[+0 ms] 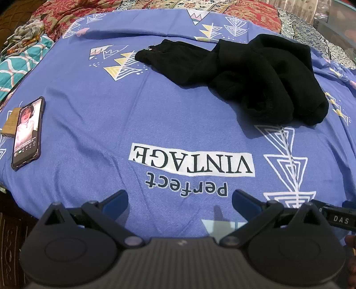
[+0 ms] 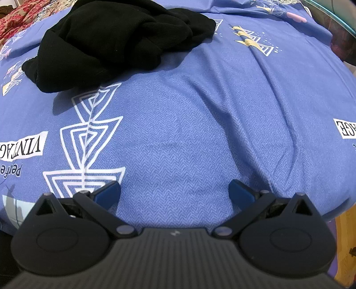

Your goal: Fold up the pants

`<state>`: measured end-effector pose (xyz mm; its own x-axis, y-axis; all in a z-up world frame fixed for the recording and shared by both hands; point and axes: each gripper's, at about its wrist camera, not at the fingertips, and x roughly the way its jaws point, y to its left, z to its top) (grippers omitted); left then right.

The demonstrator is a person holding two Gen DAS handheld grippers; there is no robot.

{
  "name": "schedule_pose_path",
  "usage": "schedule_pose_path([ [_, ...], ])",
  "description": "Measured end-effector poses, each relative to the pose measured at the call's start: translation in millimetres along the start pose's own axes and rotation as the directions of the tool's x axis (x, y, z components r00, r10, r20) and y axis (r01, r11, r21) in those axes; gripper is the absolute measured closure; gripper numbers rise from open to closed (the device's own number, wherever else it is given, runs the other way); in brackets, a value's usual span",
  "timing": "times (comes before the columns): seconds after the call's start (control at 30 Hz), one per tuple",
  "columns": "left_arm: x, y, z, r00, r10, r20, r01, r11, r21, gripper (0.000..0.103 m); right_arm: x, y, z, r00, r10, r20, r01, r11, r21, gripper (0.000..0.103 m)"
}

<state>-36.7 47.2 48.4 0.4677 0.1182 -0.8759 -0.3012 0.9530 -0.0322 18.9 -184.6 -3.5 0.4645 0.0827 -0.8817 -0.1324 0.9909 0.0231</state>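
Observation:
Black pants (image 1: 251,77) lie crumpled in a heap on a blue printed bedsheet (image 1: 155,111), at the far right in the left wrist view. In the right wrist view the pants (image 2: 111,42) are at the upper left. My left gripper (image 1: 180,201) is open and empty, near the front edge of the bed, well short of the pants. My right gripper (image 2: 174,192) is open and empty too, over bare sheet (image 2: 178,133), to the right of the heap and apart from it.
A phone (image 1: 27,133) with a lit screen lies on the sheet at the left, partly on a brown card. Patterned blankets (image 1: 55,15) are piled at the far side. A wooden floor edge (image 2: 347,244) shows at the lower right.

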Motion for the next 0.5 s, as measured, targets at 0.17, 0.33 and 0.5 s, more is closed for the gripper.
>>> schedule_pose_path([
  [0.17, 0, 2, 1, 1.0, -0.005, 0.0, 0.005, 1.0, -0.005, 0.0, -4, -1, -1, 1.0, 0.017, 0.024, -0.017, 1.0, 0.01, 0.002],
  [0.33, -4, 18, 8, 0.999, -0.014, 0.049, 0.017, 0.998, -0.066, 0.0, -26, -9, 17, 0.98, 0.108, 0.168, -0.113, 0.993, 0.019, 0.046],
  [0.5, -6, 32, 18, 0.996, -0.031, 0.084, 0.039, 0.994, -0.1, 0.0, -36, -7, 61, 0.943, 0.153, 0.295, -0.156, 0.988, -0.016, 0.05],
])
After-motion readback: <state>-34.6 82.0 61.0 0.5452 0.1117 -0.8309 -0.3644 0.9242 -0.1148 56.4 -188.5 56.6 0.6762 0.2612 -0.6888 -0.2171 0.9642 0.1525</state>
